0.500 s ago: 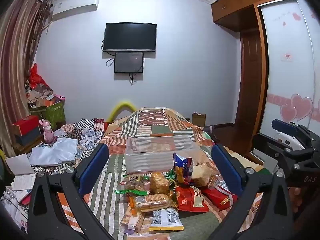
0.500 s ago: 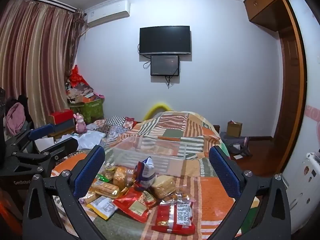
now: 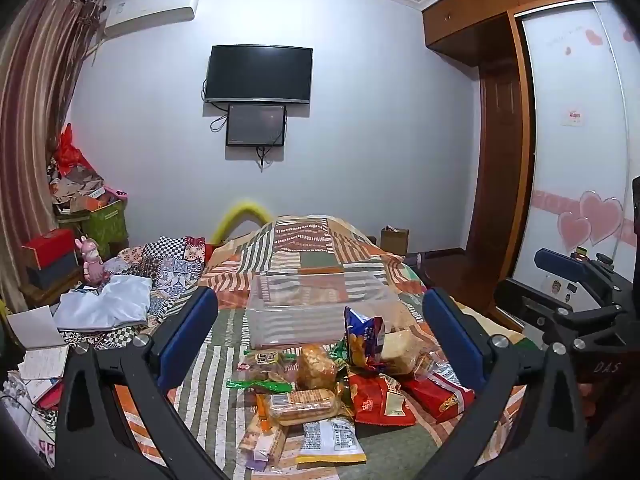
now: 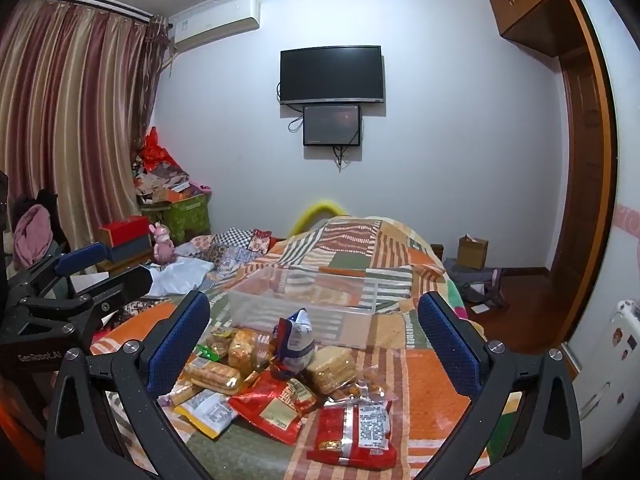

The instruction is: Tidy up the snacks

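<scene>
A heap of snack packs (image 3: 320,392) lies on the patchwork bedspread (image 3: 304,248): red bags, bread packs, a blue upright bag (image 3: 362,334). Behind it stands a clear plastic bin (image 3: 316,312), which looks empty. My left gripper (image 3: 320,332) hovers open before the pile, nothing between its blue pads. In the right wrist view the same heap (image 4: 280,384) and the clear bin (image 4: 312,312) lie ahead. My right gripper (image 4: 314,336) is open too and holds nothing. Each gripper shows at the edge of the other's view.
Clothes and papers (image 3: 100,304) clutter the left side of the bed. Boxes and a green bin (image 3: 108,224) are stacked by the curtain. A wardrobe (image 3: 560,160) stands at right, with a cardboard box (image 4: 472,252) on the floor beyond the bed. A TV (image 3: 258,74) hangs on the wall.
</scene>
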`<state>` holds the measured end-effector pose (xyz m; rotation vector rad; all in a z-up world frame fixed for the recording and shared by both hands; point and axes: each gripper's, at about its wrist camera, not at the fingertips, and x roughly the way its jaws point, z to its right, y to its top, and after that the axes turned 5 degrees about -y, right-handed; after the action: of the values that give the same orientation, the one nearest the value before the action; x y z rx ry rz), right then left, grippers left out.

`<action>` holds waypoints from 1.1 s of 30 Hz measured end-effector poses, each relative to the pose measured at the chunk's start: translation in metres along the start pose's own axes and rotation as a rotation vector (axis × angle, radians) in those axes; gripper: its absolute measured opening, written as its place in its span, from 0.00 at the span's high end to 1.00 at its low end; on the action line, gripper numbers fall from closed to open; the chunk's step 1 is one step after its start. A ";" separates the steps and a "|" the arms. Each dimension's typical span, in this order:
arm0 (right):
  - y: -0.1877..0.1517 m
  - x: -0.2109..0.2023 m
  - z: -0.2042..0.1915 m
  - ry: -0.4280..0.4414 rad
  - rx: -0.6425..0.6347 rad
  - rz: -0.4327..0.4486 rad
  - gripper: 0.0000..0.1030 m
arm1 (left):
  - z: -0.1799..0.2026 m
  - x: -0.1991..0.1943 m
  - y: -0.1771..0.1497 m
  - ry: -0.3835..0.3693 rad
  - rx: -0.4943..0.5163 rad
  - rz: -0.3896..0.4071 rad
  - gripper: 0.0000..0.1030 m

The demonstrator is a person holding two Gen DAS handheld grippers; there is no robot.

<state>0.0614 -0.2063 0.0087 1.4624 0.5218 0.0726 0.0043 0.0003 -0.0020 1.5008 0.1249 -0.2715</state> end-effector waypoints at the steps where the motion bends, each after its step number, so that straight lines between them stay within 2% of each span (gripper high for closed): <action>1: 0.001 0.004 0.003 0.003 0.005 -0.006 0.00 | 0.000 0.001 0.001 -0.001 0.000 -0.003 0.00; 33: 0.004 0.002 0.006 0.003 0.021 -0.001 0.00 | 0.003 -0.004 0.002 -0.017 0.000 0.002 0.00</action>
<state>0.0667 -0.2100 0.0120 1.4830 0.5265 0.0688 0.0006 -0.0021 0.0015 1.4987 0.1094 -0.2828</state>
